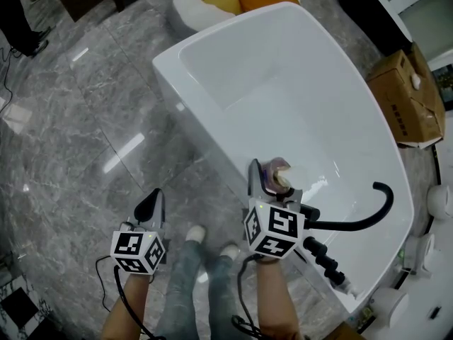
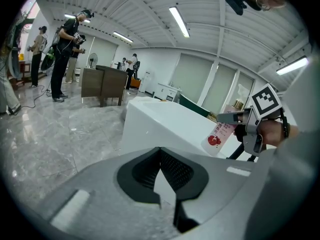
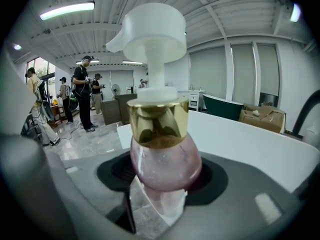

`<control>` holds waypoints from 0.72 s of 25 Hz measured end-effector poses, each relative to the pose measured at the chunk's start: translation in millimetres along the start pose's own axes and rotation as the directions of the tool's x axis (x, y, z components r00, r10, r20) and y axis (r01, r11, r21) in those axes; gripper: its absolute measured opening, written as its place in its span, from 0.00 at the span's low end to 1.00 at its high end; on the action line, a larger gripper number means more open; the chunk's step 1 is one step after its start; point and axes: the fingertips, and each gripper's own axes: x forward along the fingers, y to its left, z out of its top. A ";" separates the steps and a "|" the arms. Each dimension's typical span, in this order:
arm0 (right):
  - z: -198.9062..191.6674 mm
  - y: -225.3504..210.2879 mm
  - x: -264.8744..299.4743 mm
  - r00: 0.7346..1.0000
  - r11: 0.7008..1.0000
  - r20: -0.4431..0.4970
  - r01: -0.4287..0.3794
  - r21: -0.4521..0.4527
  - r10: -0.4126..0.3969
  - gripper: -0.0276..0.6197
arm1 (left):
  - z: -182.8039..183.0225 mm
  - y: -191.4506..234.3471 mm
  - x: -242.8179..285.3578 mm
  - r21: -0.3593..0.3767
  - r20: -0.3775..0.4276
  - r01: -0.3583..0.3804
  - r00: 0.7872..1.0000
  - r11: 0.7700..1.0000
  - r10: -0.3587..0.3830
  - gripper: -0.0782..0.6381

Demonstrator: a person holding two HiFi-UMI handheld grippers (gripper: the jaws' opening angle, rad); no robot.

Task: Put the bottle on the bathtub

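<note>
One bottle (image 3: 165, 159), long axis vertical; pump (image 3: 152, 31) uppermost.

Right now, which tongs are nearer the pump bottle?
Right. The right tongs have the pump bottle between their jaws, at the bathtub rim. The left tongs hang over the floor outside the tub, well apart from it.
</note>
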 end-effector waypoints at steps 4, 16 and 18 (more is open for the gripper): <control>1.1 -0.8 -5.5 1.000 1.000 0.002 0.008 -0.001 -0.008 0.46 | 1.8 0.4 -2.2 -0.003 0.000 -0.004 1.000 1.000 0.004 0.12; 15.6 -3.0 -30.8 0.999 0.999 0.010 0.041 -0.011 -0.041 0.49 | 25.7 -10.4 -9.3 0.004 0.027 -0.001 1.000 1.000 0.001 0.12; 18.7 -0.8 -35.6 0.999 0.999 0.011 0.035 -0.018 -0.035 0.49 | 30.3 -14.6 -11.7 0.005 0.033 0.001 0.999 1.000 -0.001 0.12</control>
